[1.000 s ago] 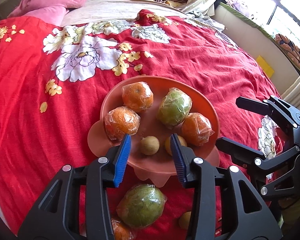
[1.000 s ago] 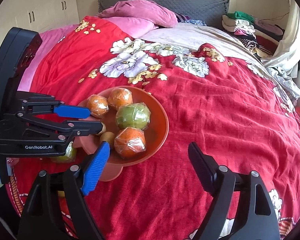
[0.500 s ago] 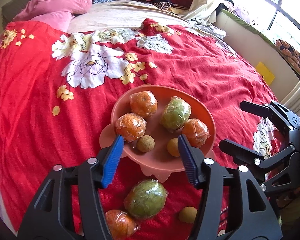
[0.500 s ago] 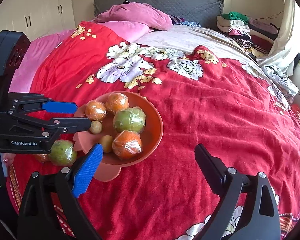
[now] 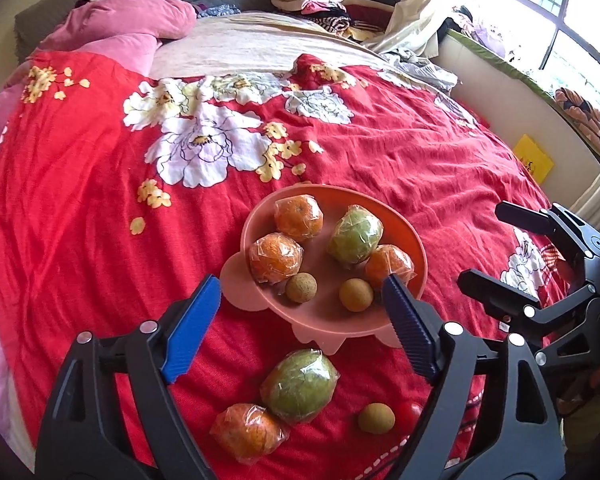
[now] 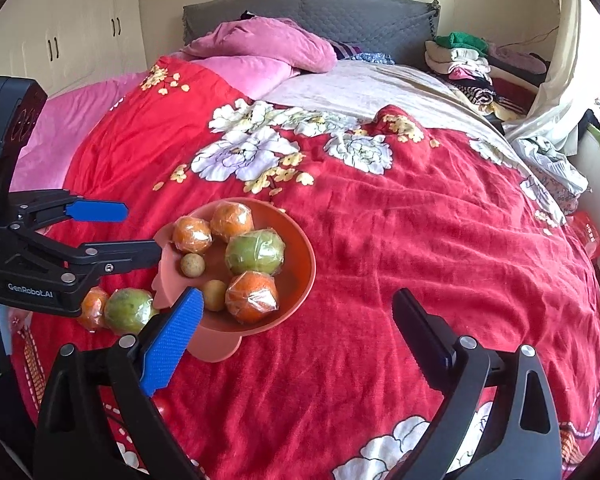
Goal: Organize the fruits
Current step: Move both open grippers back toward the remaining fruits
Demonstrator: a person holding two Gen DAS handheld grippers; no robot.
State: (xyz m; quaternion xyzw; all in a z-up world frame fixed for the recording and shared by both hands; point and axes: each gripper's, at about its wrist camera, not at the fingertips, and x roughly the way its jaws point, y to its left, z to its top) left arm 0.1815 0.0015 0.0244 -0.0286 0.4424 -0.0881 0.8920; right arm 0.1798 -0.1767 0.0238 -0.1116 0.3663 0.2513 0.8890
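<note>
Fruit first: a shallow salmon-pink plastic bowl with scalloped tabs [image 5: 418, 258] sits on the red floral bedspread [image 5: 80, 208], holding three plastic-wrapped oranges [image 5: 276, 251], one plastic-wrapped green citrus [image 5: 354, 234] and two small tan round fruits [image 5: 301, 287]. Four pieces lie loose on the spread on the near side of the bowl: a second wrapped green citrus [image 5: 300, 386], touching a wrapped orange [image 5: 246, 432] to its left, a small tan fruit [image 5: 376, 418] to its right, and a small red fruit [image 5: 408, 414] just beyond that.

The left tongs [image 5: 298, 334] hang over the bowl's near rim, jaws opening, nothing between them. The right tongs [image 6: 296, 340] hover right of the bowl, jaws spreading wide, also empty.

Risks, as I judge them: the wrap is slick and crinkly, so a pinch on film alone could let a fruit slip free. The bedspread is soft and rumpled, so pressing down could tip the bowl or send round fruit rolling. The loose green citrus and orange touch, so grabbing one may nudge the other. The small fruits could squirt sideways out of the grip.
</note>
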